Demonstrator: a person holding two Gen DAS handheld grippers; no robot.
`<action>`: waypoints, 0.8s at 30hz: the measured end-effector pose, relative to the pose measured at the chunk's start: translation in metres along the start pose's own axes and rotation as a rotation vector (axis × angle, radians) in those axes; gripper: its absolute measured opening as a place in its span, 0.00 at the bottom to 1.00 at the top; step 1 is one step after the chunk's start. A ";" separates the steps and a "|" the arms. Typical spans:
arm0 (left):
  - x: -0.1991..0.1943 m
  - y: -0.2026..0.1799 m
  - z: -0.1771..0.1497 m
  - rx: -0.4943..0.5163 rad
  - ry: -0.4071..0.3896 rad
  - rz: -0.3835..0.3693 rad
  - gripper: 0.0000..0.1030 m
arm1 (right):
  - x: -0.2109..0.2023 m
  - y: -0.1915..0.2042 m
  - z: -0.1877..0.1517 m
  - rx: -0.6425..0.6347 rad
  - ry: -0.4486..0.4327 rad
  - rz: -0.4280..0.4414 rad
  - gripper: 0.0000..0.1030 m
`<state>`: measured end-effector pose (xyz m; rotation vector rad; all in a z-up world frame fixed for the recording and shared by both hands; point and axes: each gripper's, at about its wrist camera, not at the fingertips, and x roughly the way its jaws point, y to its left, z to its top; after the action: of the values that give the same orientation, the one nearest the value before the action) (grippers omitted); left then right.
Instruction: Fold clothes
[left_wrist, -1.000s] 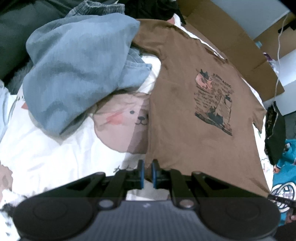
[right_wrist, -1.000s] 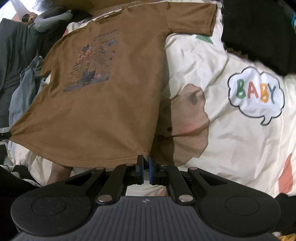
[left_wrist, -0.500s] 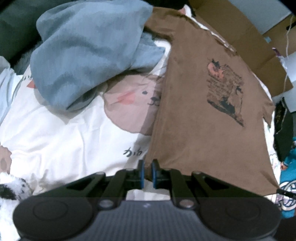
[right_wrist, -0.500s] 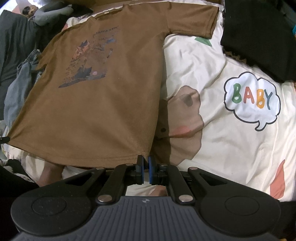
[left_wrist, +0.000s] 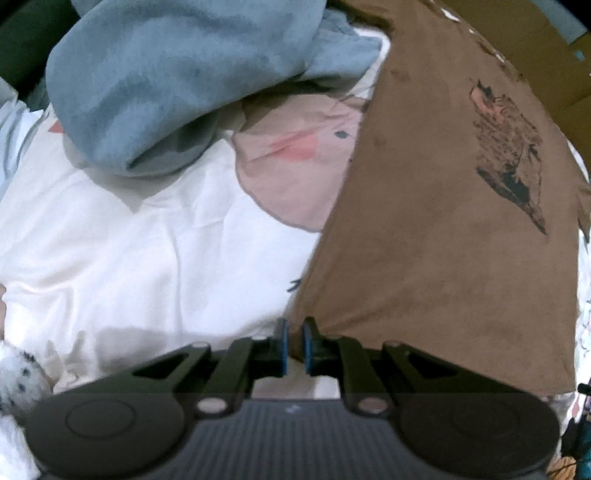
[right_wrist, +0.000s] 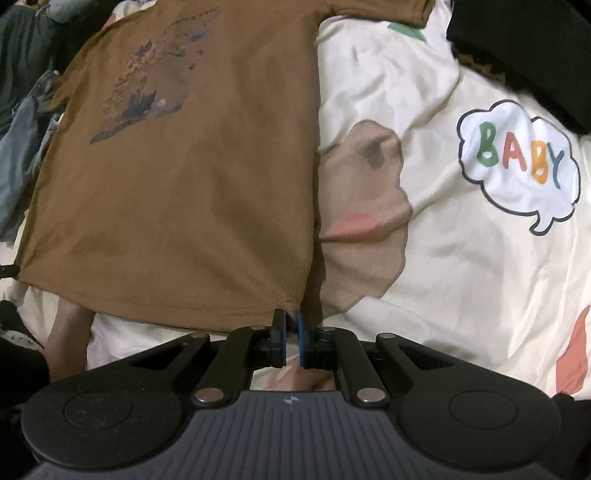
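Note:
A brown T-shirt with a dark printed picture on its chest lies spread face up on a cream cartoon-print bedsheet. My left gripper is shut on the hem corner at one side of the shirt. In the right wrist view the same brown T-shirt stretches away from me, and my right gripper is shut on the other hem corner. Both grippers point steeply down, close to the sheet. The hem runs taut between the two corners.
A heap of grey-blue clothes lies beside the shirt in the left wrist view. A black garment sits at the far right of the bedsheet, above a "BABY" print. Cardboard stands beyond the bed.
Both grippers have sunk toward the bed with the hem corners held, so the shirt now lies lower and flatter on the sheet and fills more of each view.

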<state>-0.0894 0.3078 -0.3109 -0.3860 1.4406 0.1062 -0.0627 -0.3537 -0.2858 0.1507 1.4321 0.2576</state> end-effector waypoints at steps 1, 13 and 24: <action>0.001 0.000 0.000 -0.001 0.003 0.001 0.09 | -0.002 -0.001 0.001 0.005 -0.005 0.008 0.06; -0.003 0.002 -0.004 0.006 0.011 -0.001 0.09 | 0.032 -0.015 0.012 0.070 -0.014 0.025 0.24; -0.006 -0.002 -0.003 0.018 0.021 0.018 0.09 | 0.066 -0.019 -0.005 0.098 0.030 0.075 0.06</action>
<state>-0.0927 0.3061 -0.3047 -0.3607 1.4649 0.1044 -0.0581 -0.3547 -0.3542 0.2820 1.4710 0.2528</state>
